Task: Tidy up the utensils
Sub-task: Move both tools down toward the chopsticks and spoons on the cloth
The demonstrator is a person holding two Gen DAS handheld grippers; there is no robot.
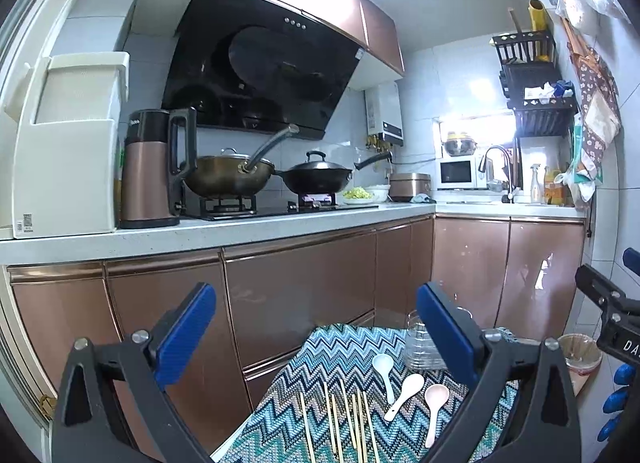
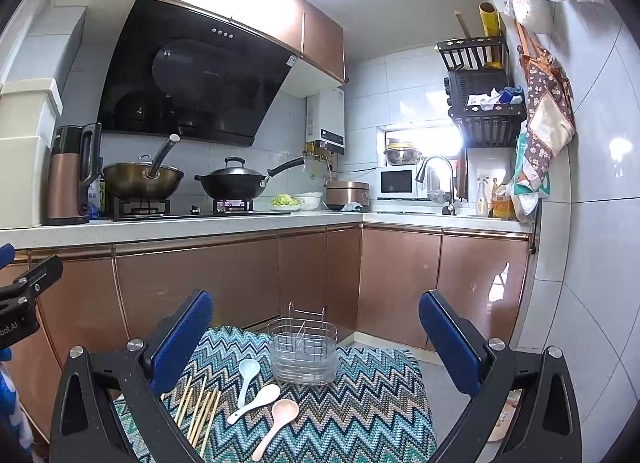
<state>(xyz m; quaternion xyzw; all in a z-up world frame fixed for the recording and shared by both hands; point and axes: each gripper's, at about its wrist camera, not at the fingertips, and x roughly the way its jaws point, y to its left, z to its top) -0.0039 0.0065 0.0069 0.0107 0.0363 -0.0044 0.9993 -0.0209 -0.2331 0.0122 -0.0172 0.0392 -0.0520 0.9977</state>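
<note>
A clear plastic utensil holder (image 2: pixel 304 355) with a wire frame stands at the far side of a zigzag-patterned cloth (image 2: pixel 360 403). In front of it lie a pale blue spoon (image 2: pixel 246 375), a white spoon (image 2: pixel 258 401) and a pink spoon (image 2: pixel 278 423). Several bamboo chopsticks (image 2: pixel 200 415) lie to their left. My right gripper (image 2: pixel 316 339) is open and empty above the cloth. My left gripper (image 1: pixel 316 327) is open and empty too, above the chopsticks (image 1: pixel 344 423) and spoons (image 1: pixel 408 387). The holder (image 1: pixel 422 347) is partly hidden behind its right finger.
A kitchen counter (image 2: pixel 200 225) with a stove, two woks, a kettle and a sink runs behind, over copper cabinet doors (image 2: pixel 192 279). A lined bin (image 1: pixel 580 359) stands on the floor at the right. The right gripper's body (image 1: pixel 612 315) shows at the left view's edge.
</note>
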